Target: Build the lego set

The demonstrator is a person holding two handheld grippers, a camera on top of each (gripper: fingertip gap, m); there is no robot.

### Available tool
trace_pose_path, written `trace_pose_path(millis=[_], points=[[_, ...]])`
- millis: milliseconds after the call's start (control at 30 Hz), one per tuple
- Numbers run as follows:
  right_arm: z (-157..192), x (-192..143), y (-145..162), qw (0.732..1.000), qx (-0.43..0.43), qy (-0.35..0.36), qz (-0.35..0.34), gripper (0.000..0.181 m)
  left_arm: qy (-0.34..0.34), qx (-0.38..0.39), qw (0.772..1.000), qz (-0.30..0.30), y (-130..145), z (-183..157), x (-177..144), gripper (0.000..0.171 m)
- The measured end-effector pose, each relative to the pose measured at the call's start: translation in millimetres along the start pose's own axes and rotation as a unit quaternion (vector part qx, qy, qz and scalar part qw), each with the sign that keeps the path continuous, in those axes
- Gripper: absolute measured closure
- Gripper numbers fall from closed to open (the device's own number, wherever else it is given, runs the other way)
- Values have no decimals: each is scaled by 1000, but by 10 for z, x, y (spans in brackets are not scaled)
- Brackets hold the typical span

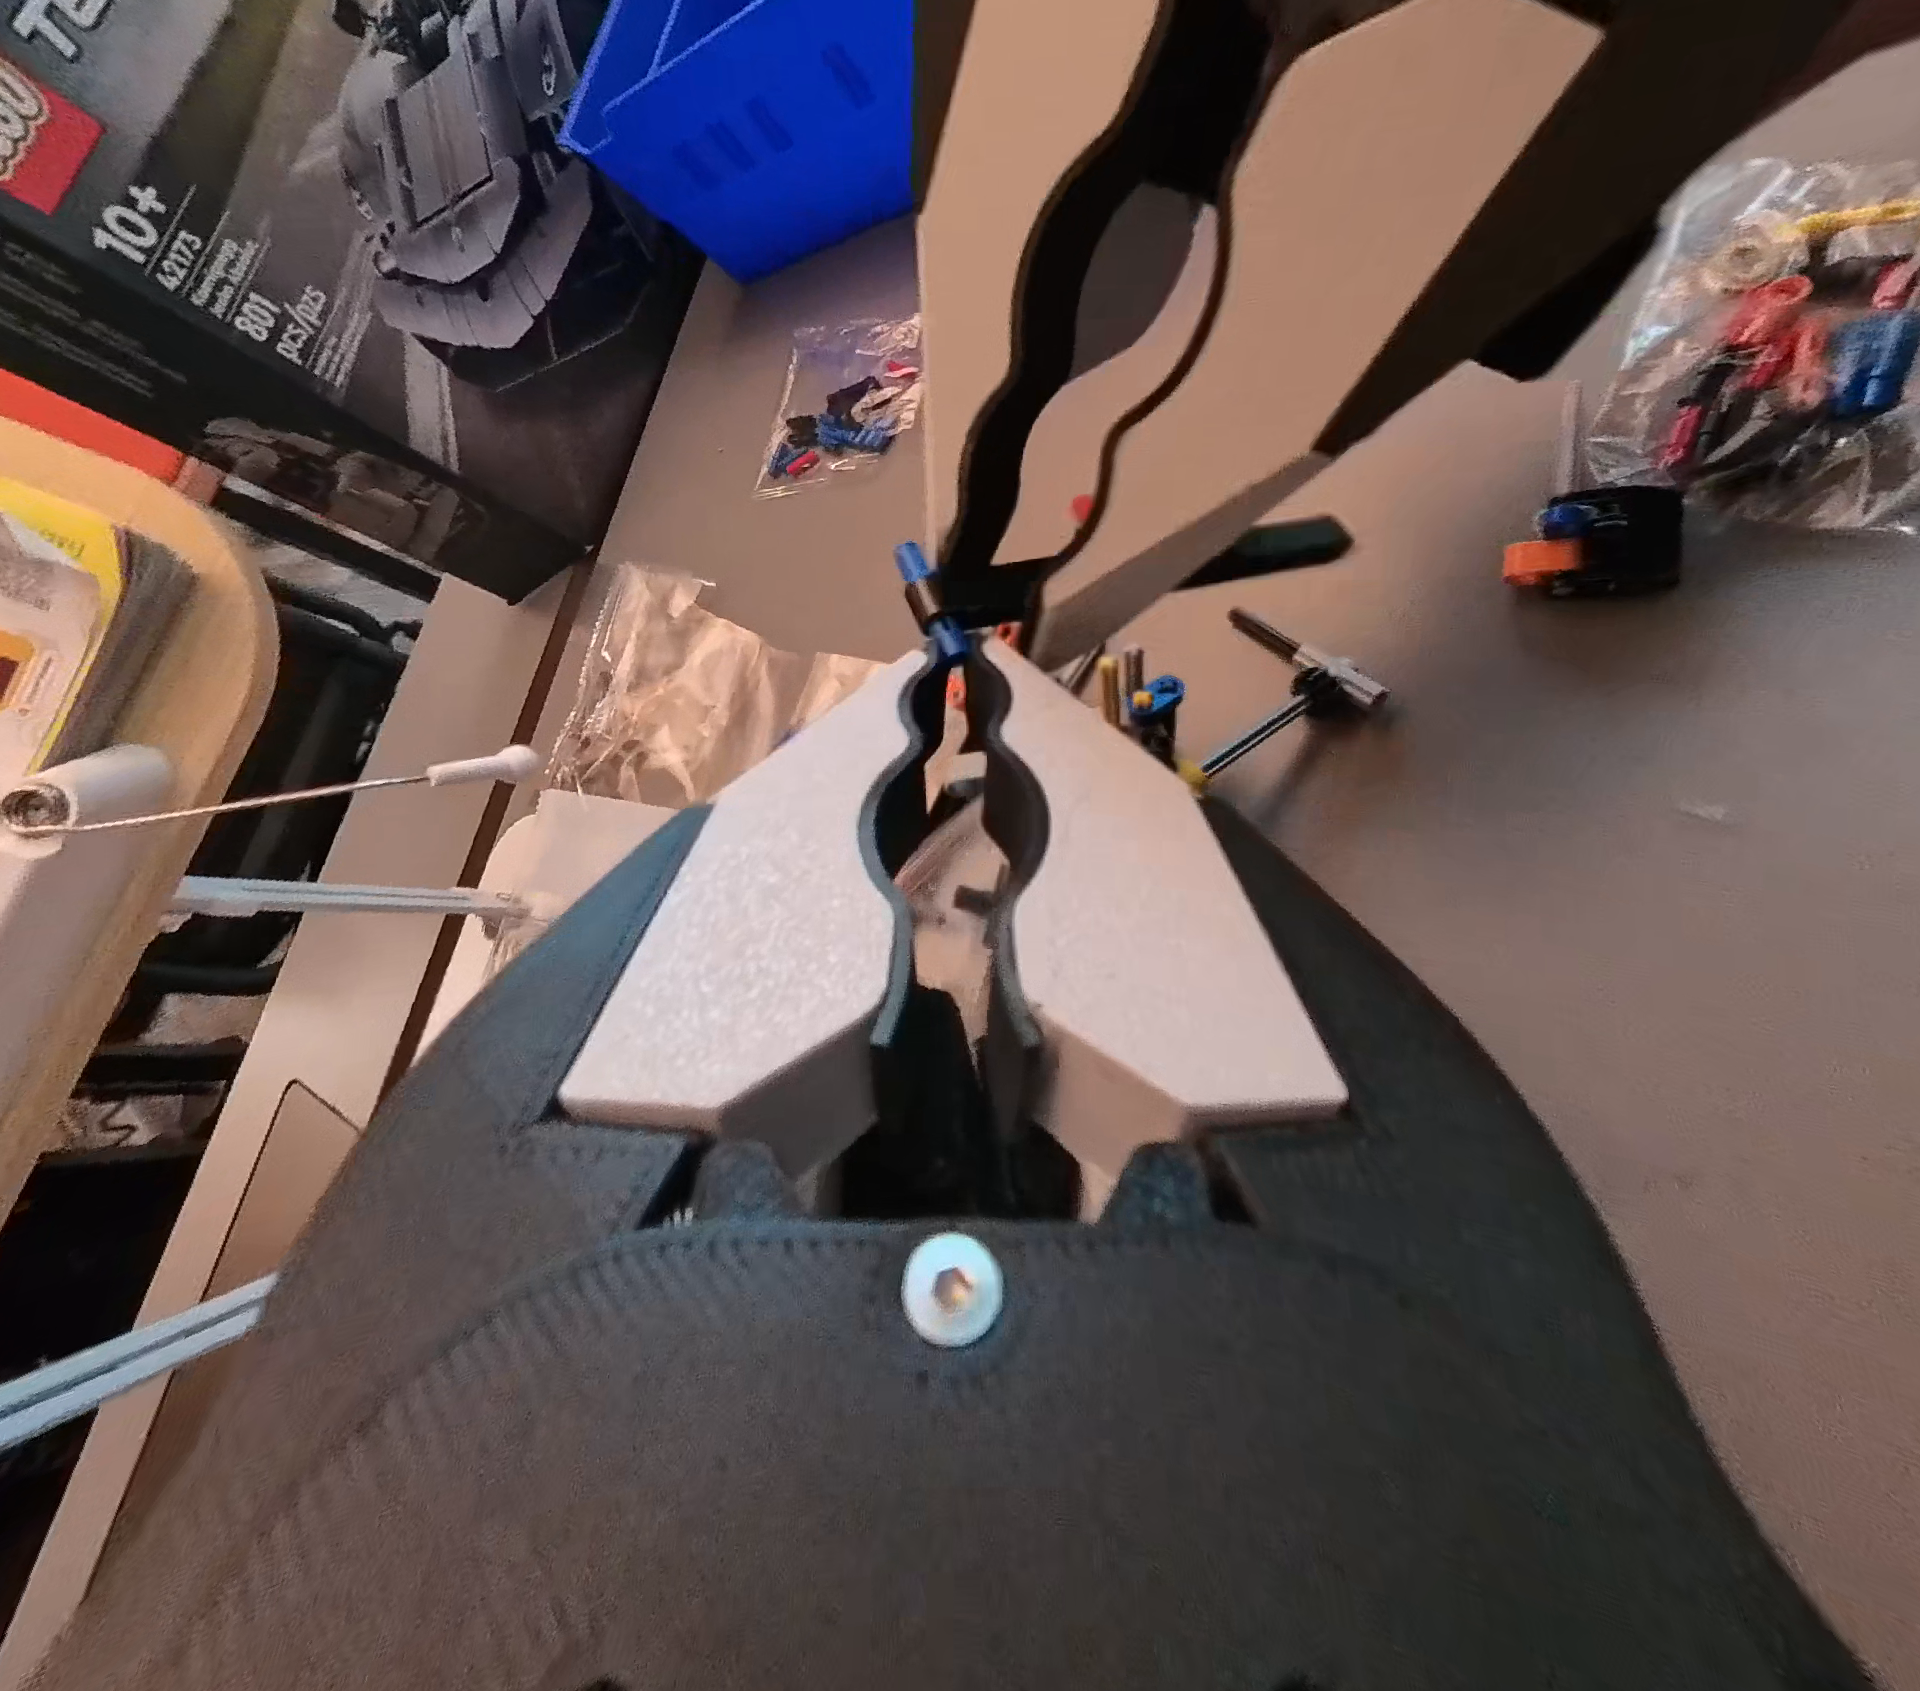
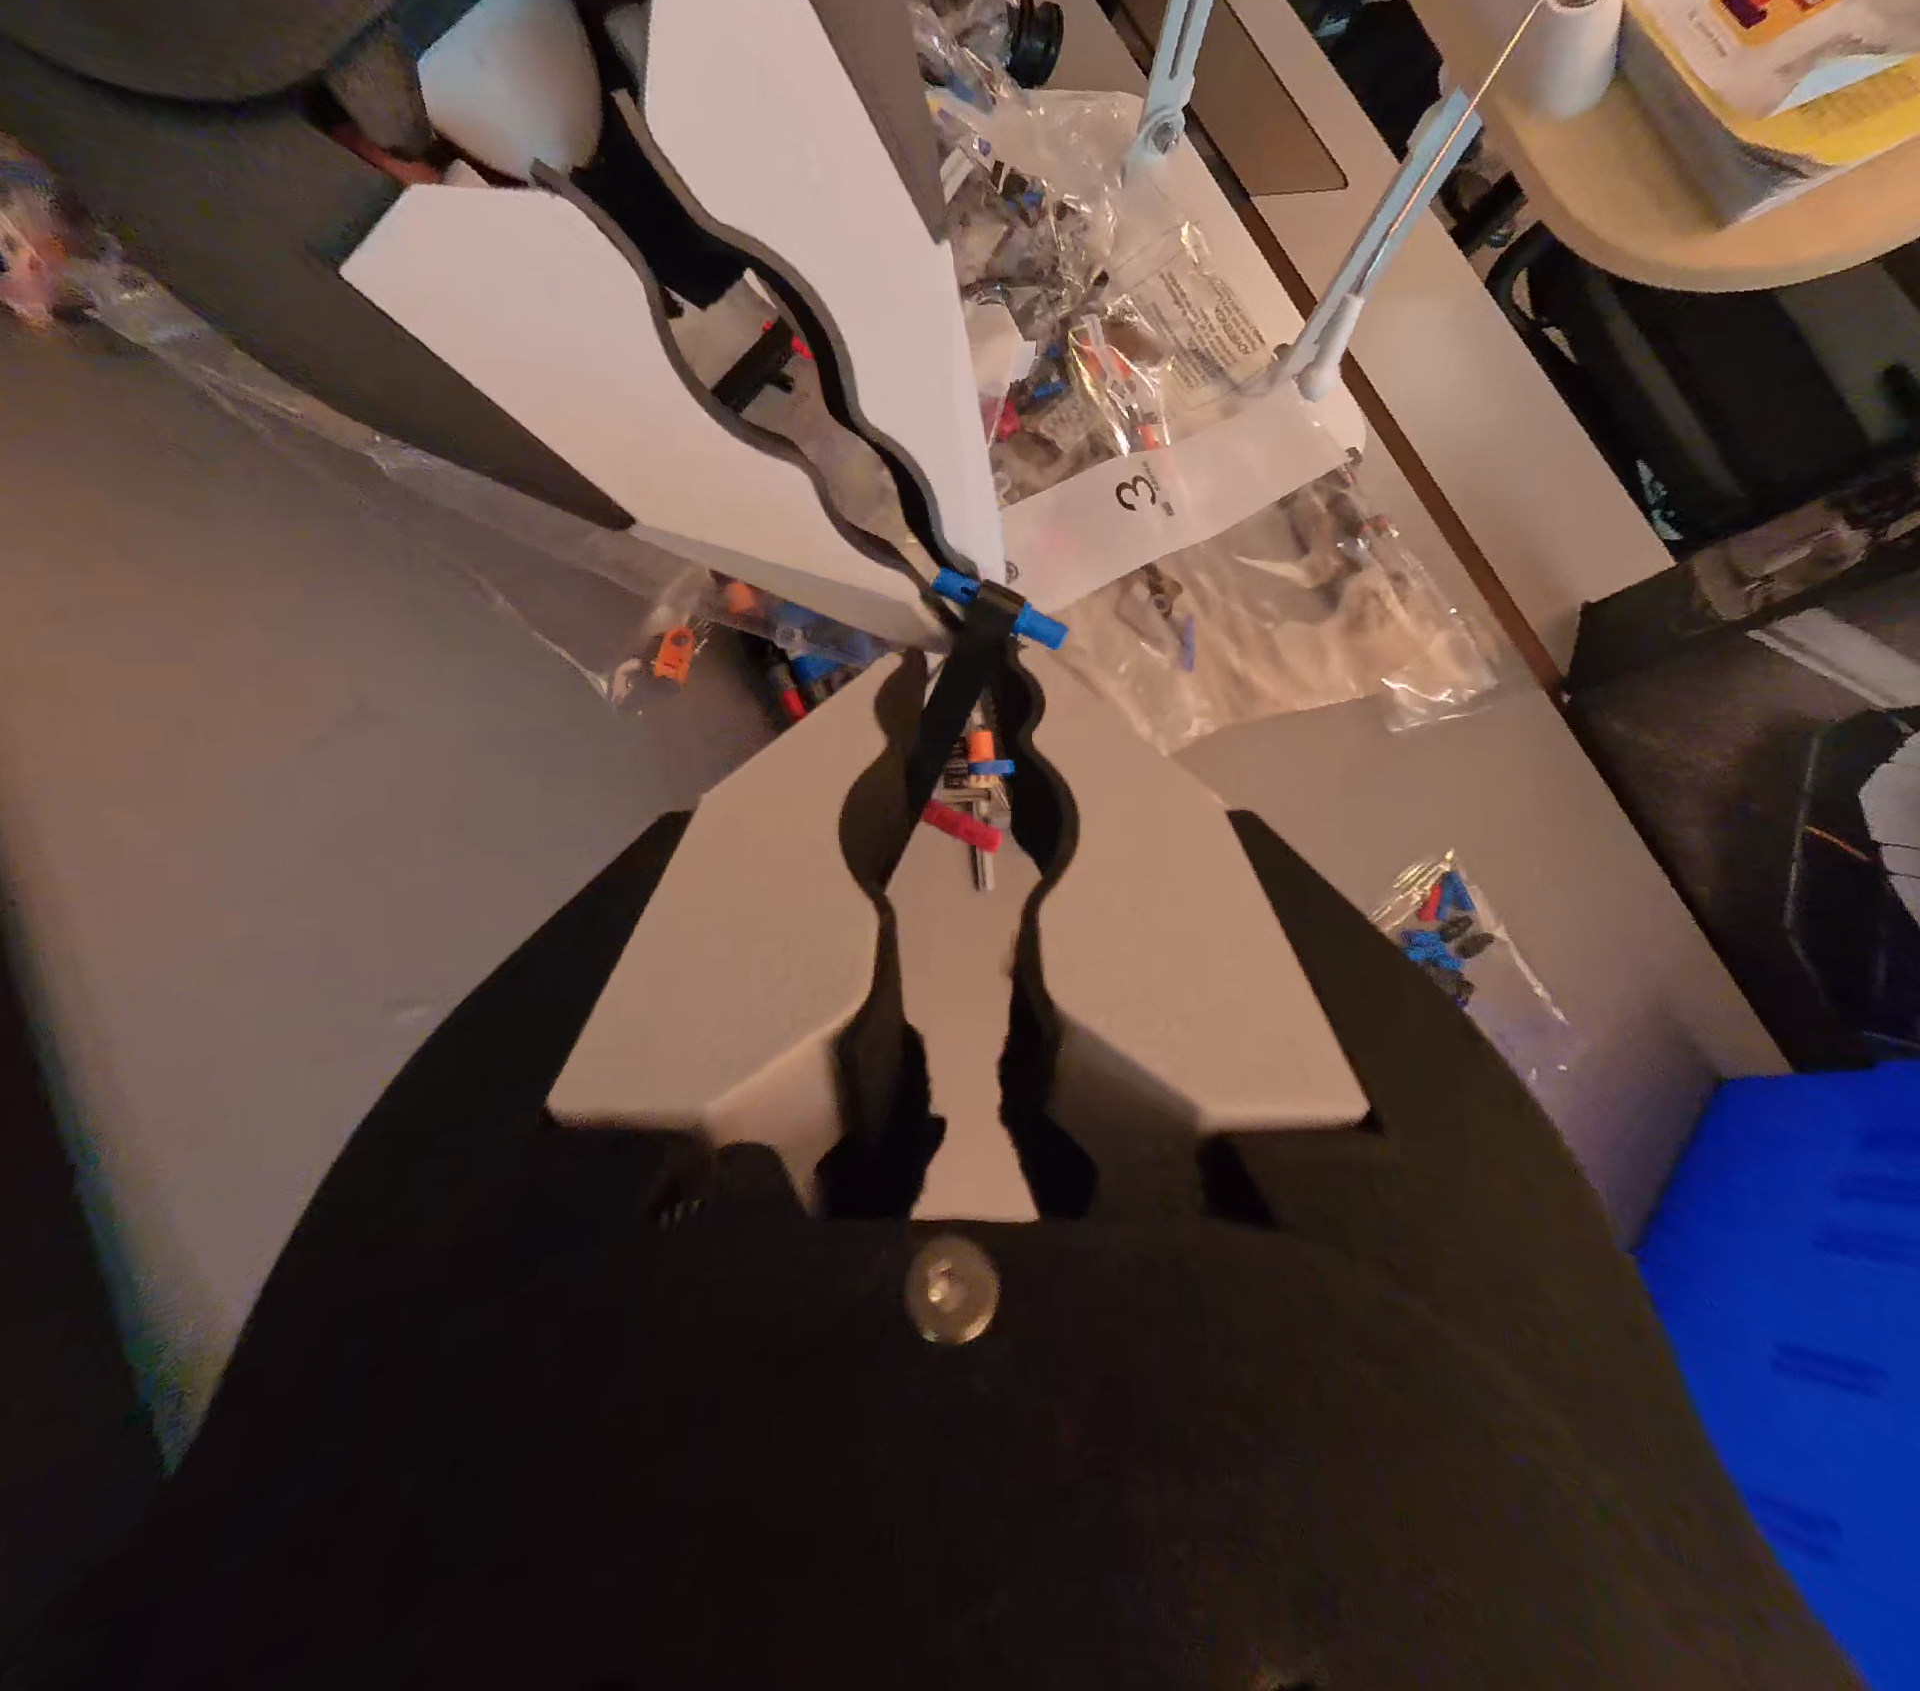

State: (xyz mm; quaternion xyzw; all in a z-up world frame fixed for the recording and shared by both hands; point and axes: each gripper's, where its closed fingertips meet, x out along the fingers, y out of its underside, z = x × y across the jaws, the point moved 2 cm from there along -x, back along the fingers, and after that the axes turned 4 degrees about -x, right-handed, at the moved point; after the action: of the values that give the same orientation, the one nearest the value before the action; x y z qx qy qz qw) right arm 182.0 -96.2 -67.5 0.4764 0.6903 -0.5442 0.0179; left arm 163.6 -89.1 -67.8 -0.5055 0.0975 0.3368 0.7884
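A small black Lego beam with a blue plastic pin through it is held in mid-air above the grey worktop, where the two claw tips meet. The left claw is closed nearly to its tips just beside the blue pin's lower end; whether it actually grips the pin cannot be told. The right claw is closed on the black beam. The pin is judged best pressed straight along its axis, the beam kept steady. Clear bags of loose parts lie on the worktop behind.
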Motion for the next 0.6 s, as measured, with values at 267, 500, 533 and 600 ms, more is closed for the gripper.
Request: trace_pose_path(millis=[267, 500, 533, 600], points=[[125, -43, -40, 996, -78, -32, -26, 172, 61, 43, 997, -26, 14, -96, -114, 167], [194, -72, -105, 993, -91, -46, -51, 171, 85, 51, 994, -34, 14, -116, -217, 163], [197, -74, -112, 993, -92, -44, -53, 170, 87, 49, 994, -35, 13, -114, -225, 162], [222, -58, -105, 993, -89, -52, -49, 170, 98, 44, 994, -29, 37, -130, -229, 162]])
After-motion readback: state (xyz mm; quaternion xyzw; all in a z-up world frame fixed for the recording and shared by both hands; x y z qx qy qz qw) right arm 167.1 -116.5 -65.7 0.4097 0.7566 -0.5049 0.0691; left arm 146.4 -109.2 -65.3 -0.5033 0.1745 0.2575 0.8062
